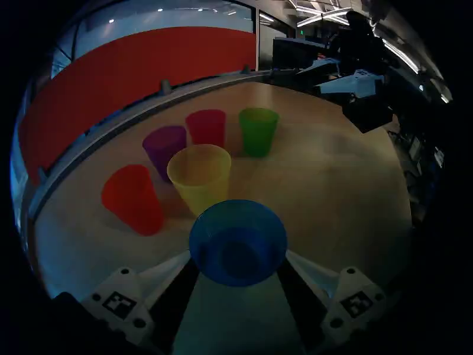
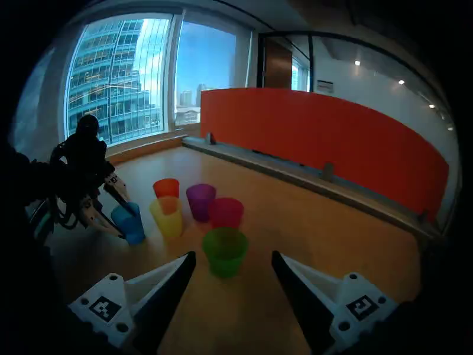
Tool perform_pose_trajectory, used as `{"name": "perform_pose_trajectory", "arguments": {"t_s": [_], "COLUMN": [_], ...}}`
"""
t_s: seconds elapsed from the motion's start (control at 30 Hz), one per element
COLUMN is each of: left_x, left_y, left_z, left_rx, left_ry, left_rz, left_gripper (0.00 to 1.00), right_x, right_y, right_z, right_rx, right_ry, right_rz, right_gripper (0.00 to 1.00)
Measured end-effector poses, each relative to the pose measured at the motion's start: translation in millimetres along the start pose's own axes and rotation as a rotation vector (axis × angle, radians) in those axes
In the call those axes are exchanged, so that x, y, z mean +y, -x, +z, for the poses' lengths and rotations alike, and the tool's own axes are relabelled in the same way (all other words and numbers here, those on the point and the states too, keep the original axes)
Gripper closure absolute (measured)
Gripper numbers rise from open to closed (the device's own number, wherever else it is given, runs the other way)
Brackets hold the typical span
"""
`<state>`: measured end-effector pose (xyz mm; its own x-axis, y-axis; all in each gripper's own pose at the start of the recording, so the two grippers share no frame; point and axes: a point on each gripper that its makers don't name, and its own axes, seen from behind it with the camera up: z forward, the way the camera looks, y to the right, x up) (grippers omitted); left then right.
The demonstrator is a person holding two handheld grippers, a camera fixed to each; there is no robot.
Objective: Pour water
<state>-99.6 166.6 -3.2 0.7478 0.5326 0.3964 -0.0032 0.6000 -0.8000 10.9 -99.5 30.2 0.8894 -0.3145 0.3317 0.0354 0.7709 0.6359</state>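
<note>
A broad table (image 1: 331, 195) of pale, smooth wood carries everything, backed along its far edge by a long orange partition (image 1: 142, 65), with tall windows (image 2: 118, 77) beyond in the right gripper view. Six translucent plastic cups stand on it in a loose cluster, all tapered, round-mouthed and upright with mouths up. The blue cup (image 1: 238, 242) is at the near end in the left gripper view, with the yellow cup (image 1: 200, 177) just behind it. The red cup (image 1: 133, 198) is to the left, and the purple cup (image 1: 164, 148), crimson cup (image 1: 206, 127) and green cup (image 1: 258, 130) are farther back. Whether any cup holds water cannot be told; the blue one shows its own darker bottom. The left gripper (image 1: 238, 257) has its white fingers pressed against opposite sides of the blue cup, whose long axis runs vertical at the table's surface. The right gripper (image 2: 233, 255) holds its fingers wide apart, clear of everything, the green cup standing just ahead between them
</note>
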Motion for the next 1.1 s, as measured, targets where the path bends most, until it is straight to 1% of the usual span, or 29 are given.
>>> {"name": "perform_pose_trajectory", "arguments": {"t_s": [0.37, 0.57, 0.77, 1.1], "left_x": [-1.3, -1.0, -3.6, -13.9], "left_y": [-1.7, -3.1, -8.1, -20.9], "left_z": [0.8, -1.0, -5.3, -19.2], "left_rx": [0.020, 0.035, 0.058, 0.105], "left_ry": [-0.002, 0.007, 0.006, -0.026], "left_rz": [-0.006, -0.016, -0.031, -0.037], "left_gripper": [0.19, 0.19, 0.19, 0.19], "right_x": [-0.2, -1.4, -5.8, -13.9], "right_y": [5.6, 9.4, 14.3, 27.5], "right_z": [6.4, 13.0, 22.2, 40.4], "right_rx": [-0.008, -0.017, -0.031, -0.067], "right_ry": [-0.005, -0.009, -0.020, -0.037], "right_rz": [0.007, 0.006, 0.003, -0.010], "right_gripper": [0.00, 0.01, 0.00, 0.00]}}
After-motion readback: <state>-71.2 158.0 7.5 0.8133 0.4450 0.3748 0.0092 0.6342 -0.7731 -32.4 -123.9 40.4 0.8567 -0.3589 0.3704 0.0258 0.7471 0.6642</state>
